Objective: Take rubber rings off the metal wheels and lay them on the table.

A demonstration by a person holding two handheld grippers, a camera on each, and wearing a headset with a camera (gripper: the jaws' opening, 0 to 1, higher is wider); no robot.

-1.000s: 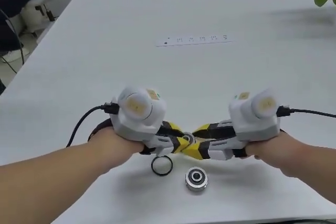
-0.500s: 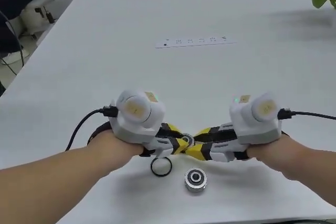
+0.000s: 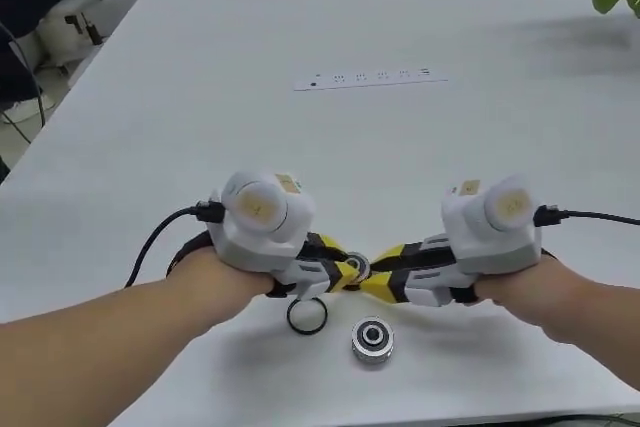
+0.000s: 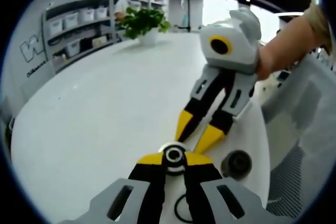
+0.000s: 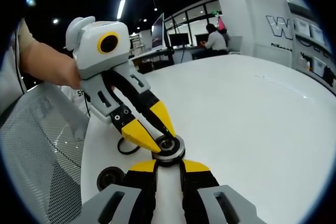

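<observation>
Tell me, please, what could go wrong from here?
1. The left gripper pinches the held wheel with its tips alone. If the right gripper, jaws apart at it, tugs, the wheel may twist free and fall.
2. The loose wheel and the ring lie just below, near the table edge. A drop could knock them off.

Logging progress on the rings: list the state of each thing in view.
left gripper: shut on the held wheel
right gripper: jaws flank that wheel, grip unclear
held wheel: above the table, between both grippers
loose ring: flat on the table
second wheel: flat on the table, untouched
</observation>
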